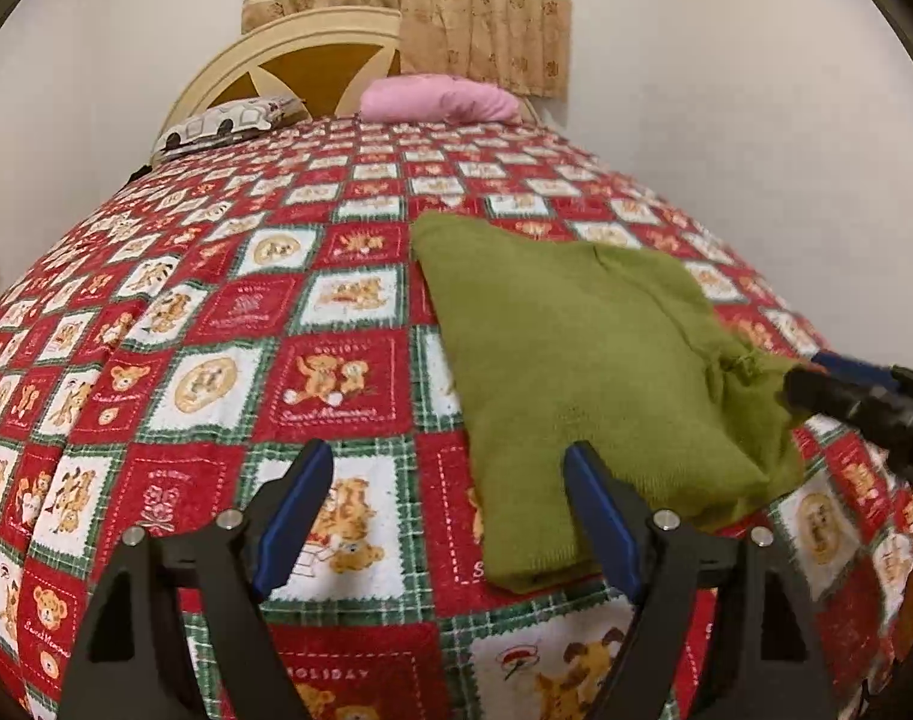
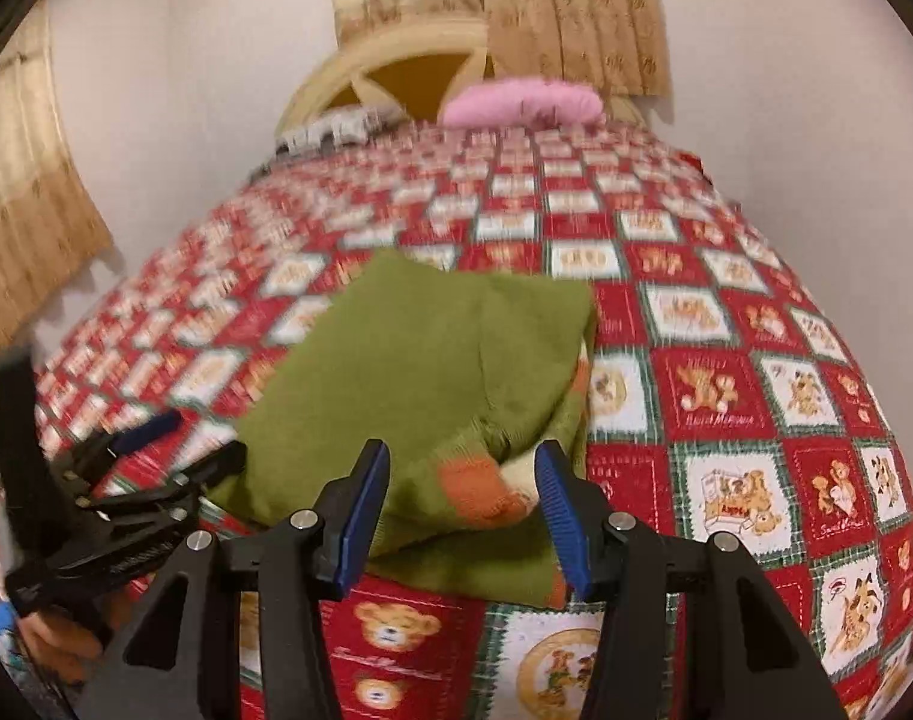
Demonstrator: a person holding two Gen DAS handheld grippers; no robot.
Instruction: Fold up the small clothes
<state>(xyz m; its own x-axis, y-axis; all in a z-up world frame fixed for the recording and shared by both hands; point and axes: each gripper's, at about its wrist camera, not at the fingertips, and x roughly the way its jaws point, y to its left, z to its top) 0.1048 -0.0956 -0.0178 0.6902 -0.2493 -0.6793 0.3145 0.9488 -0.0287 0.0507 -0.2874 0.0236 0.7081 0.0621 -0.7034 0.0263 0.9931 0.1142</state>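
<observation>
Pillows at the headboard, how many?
2. A pink pillow lies on the right by the curtain; a white patterned pillow lies to its left against the headboard. More could be hidden behind them.

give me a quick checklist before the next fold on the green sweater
1. Left gripper free of cloth: ok, jaws open with only blanket between the tips.
2. Right gripper free of cloth: ok, jaws open; the sweater lies beyond the tips, not pinched.
3. Sweater flat on the blanket: not ok, the near edge is bunched, with an orange patch showing.
4. Sweater fully on the bed: ok.
5. Fold edges lined up: cannot tell, right view is blurred.
6. Pink pillow away from the sweater: ok.
</observation>
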